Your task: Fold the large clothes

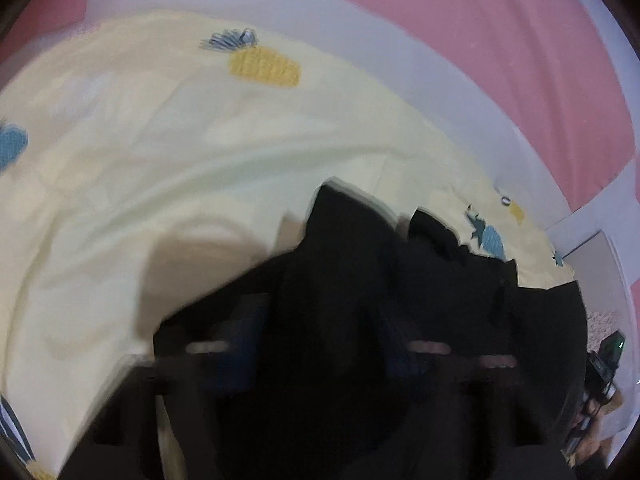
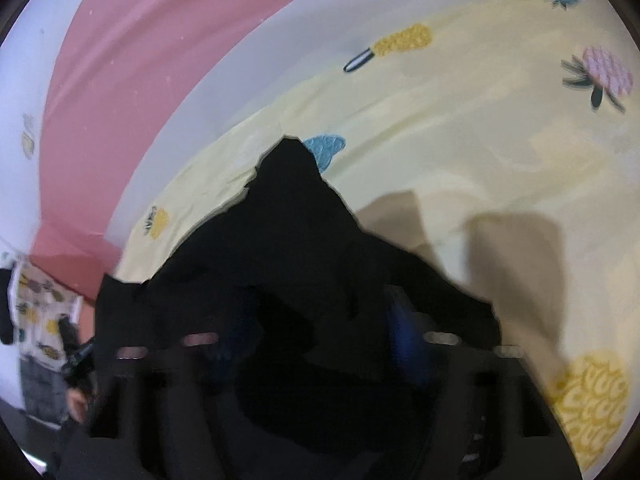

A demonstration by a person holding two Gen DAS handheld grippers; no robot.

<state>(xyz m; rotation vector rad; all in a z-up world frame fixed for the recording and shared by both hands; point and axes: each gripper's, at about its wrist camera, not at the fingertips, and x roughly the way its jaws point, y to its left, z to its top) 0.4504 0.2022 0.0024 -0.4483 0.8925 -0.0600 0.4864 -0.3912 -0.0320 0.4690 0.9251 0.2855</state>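
A black garment (image 1: 440, 280) hangs bunched over my left gripper (image 1: 328, 280) and hides most of both fingers. Only a blue pad (image 1: 240, 328) shows at the left, and the cloth runs between the jaws, gripped and lifted off the bed. In the right wrist view the same black garment (image 2: 288, 200) rises to a peak over my right gripper (image 2: 320, 300). A blue pad (image 2: 404, 340) shows at the right with cloth pinched beside it. Both views are blurred.
Under the garment lies a cream bedsheet (image 1: 160, 140) with a pineapple print (image 2: 480, 120). Behind it runs a white strip and a pink surface (image 1: 480, 40). A hand on the other gripper shows at the view edges (image 1: 600, 380) (image 2: 76, 360).
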